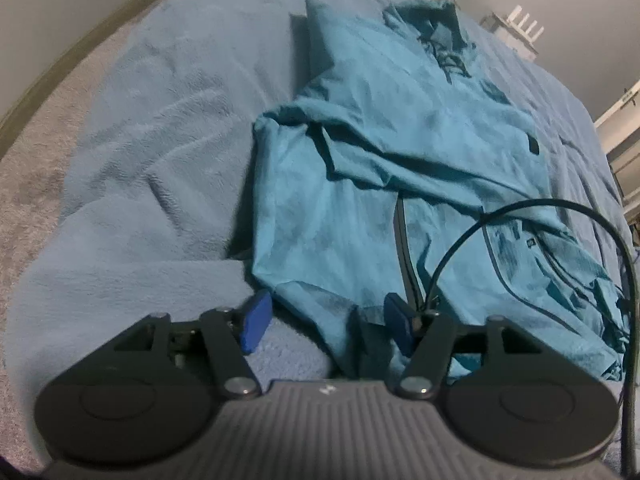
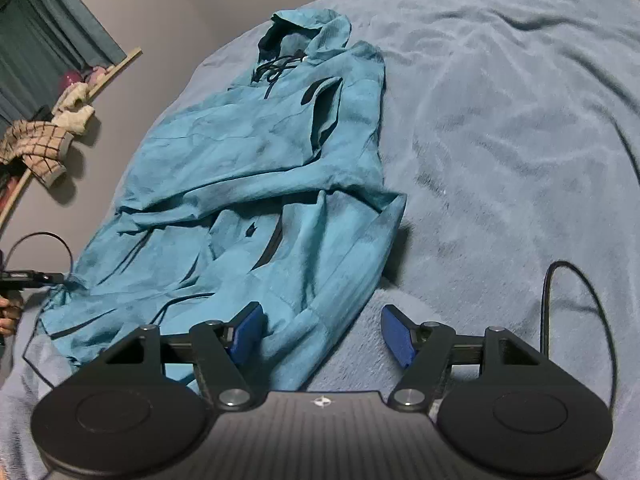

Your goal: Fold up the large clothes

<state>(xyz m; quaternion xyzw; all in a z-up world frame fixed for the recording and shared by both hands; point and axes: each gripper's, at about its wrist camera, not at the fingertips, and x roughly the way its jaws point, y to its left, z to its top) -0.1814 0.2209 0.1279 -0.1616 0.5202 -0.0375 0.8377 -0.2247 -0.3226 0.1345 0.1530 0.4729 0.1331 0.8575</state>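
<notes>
Jaws, left gripper (image 1: 326, 326): spread wide, blue pads apart, nothing pinched; straddling the hoodie's near hem corner, right pad over cloth, left pad over blanket.
Jaws, right gripper (image 2: 322, 334): likewise parted and empty; left pad above the opposite hem corner, right pad above bare blanket.
Cables: black lead (image 1: 560, 216) looping across the lower right of the garment in the left view; another (image 2: 576, 300) curling beside the right tool.
Teal hoodie (image 2: 256, 184): flat on the bed, hem nearest both cameras, hood farthest; lying between the two tools.
Sleeves (image 2: 256, 188): already brought in across the chest, one crossing the body, the other doubled along the side; side edges tucked into a narrower column.
Done so far, by the look of it: lengthwise folds and sleeve tuck.
Left to do, judged from the layout: grip both hem corners, carry hem toward the hood, smooth wrinkles around the front pocket.
Blanket (image 2: 500, 120): pale blue fleece, rumpled, covering the bed beneath and around the garment.
Hood (image 2: 304, 32): open, drawstrings loose, at the far end.
Background: curtain (image 2: 36, 20) and draped towels (image 2: 40, 144) by the wall.
</notes>
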